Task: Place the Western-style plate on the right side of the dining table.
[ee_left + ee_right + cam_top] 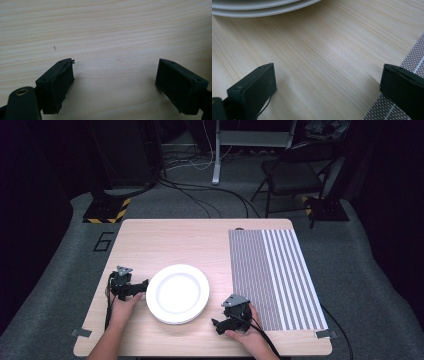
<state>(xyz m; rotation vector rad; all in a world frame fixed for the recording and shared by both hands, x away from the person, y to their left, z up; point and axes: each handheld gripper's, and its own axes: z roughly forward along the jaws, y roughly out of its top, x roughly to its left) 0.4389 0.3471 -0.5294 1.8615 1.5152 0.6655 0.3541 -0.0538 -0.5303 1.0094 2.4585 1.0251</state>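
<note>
A stack of white plates [177, 293] sits on the wooden table [175, 240], left of centre near the front. My left gripper [141, 290] lies low at the stack's left rim, jaws pointing toward it. In the left gripper view the left gripper [116, 61] is open over bare wood with nothing between the jaws. My right gripper [218, 324] rests near the front edge, just right of the stack. In the right gripper view the right gripper [328, 65] is open and empty, with the rims of two stacked plates [262, 6] ahead of it.
A grey and white striped placemat [272, 275] covers the table's right part; its corner [412, 62] lies under my right jaw. Tape tabs mark the front corners. Beyond the table stand a dark chair [295, 175] and floor cables.
</note>
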